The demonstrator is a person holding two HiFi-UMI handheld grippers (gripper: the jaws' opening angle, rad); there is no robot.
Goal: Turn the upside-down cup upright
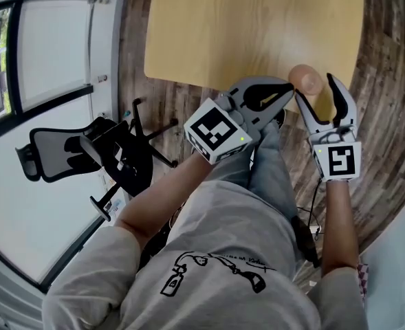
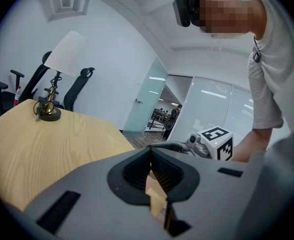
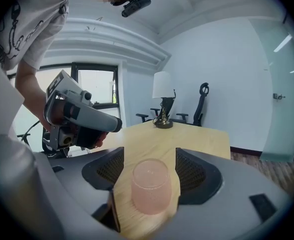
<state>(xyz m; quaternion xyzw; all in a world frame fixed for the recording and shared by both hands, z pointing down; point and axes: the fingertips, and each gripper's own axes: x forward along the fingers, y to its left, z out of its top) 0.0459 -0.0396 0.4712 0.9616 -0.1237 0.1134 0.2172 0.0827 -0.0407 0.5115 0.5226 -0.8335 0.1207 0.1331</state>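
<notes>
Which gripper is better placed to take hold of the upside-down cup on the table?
The right gripper: its jaws stand open on both sides of the cup. The left gripper is shut and holds nothing.

This is an office. Black swivel chairs stand beside a pale wooden bench, and glass partition walls close the room.

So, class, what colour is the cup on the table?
Pale, translucent pink; the cup shows best in the right gripper view.
</notes>
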